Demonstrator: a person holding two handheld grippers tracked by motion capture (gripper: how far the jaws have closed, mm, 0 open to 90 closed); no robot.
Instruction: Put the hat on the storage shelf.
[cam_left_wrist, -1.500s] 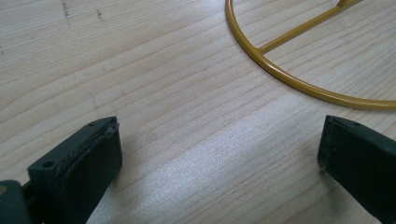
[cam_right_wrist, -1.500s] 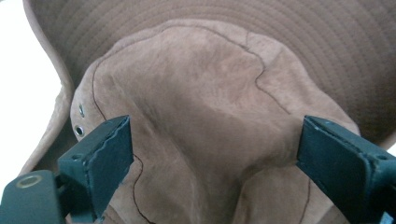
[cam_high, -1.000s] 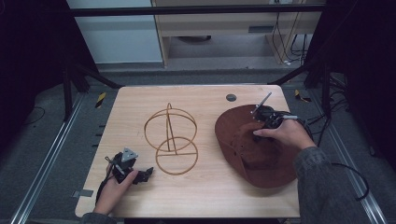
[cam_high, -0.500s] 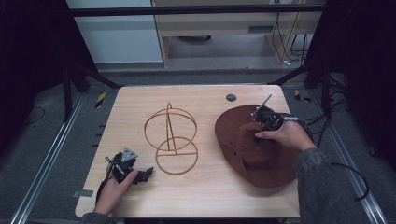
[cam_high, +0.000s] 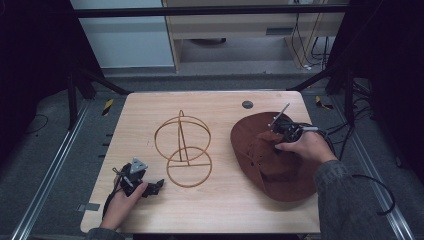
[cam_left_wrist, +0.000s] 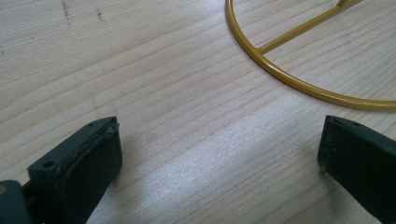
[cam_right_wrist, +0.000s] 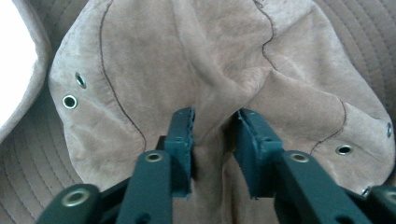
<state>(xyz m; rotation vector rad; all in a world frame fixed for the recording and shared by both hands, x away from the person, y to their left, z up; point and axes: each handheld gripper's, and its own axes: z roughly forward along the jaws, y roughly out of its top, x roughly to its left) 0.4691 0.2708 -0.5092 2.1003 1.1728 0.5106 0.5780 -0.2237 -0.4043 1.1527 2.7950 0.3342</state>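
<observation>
A brown suede hat lies brim-up on the right side of the wooden table. My right gripper reaches into its crown. Its jaws have just been closing, and they pinch a raised fold of the suede between the pads. A gold wire hat stand stands at the table's middle. My left gripper rests low near the front left, open, with bare wood between its jaws and the stand's base ring just beyond.
A small dark round disc sits in the tabletop behind the hat. Cables trail off the table's right edge. Metal rails run along both sides of the table. Bare wood lies between the stand and the front edge.
Both hands have kept their places. The hat's crown under the right gripper looks a little more bunched than before.
</observation>
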